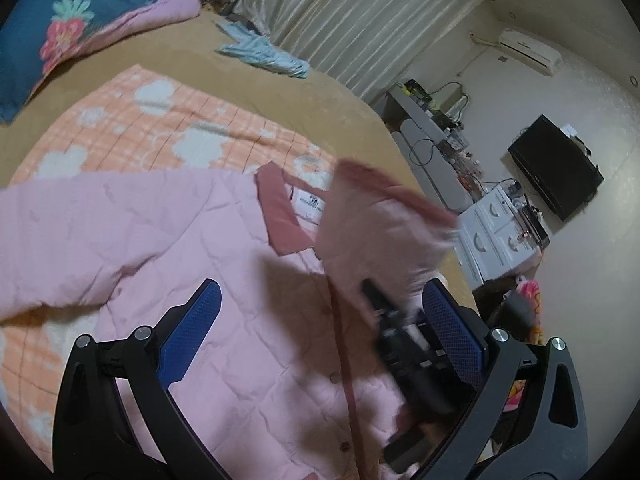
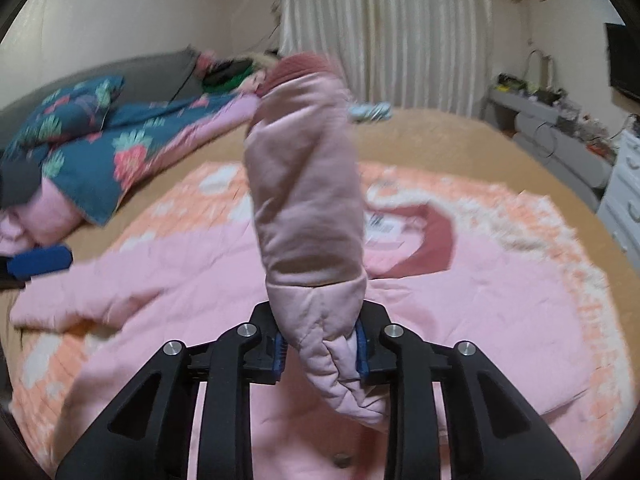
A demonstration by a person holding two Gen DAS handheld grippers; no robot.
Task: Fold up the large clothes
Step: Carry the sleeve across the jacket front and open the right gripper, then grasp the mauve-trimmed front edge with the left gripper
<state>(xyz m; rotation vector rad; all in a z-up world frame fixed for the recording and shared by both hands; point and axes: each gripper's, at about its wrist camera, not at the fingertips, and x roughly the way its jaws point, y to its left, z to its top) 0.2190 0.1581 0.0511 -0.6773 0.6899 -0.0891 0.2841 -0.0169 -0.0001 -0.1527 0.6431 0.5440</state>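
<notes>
A pink quilted jacket (image 1: pixel 168 248) with a dark pink collar (image 1: pixel 280 212) lies front up on an orange checked blanket on the bed. My left gripper (image 1: pixel 320 332) is open and empty, just above the jacket's front. My right gripper (image 2: pixel 320 348) is shut on the jacket's sleeve (image 2: pixel 308 184), which stands up in front of its camera with its dark pink cuff (image 2: pixel 300 68) at the top. In the left wrist view the right gripper (image 1: pixel 400 344) holds that sleeve (image 1: pixel 380 224) raised over the jacket's right side. The jacket body shows in the right wrist view (image 2: pixel 180 292).
An orange checked blanket (image 1: pixel 140 120) covers a tan bedspread (image 1: pixel 192 52). A blue floral quilt (image 1: pixel 80 12) is heaped at the bed's far side. A light blue garment (image 1: pixel 264 54) lies near the curtain. White drawers (image 1: pixel 492 236), a desk and a television (image 1: pixel 556 164) stand beyond the bed.
</notes>
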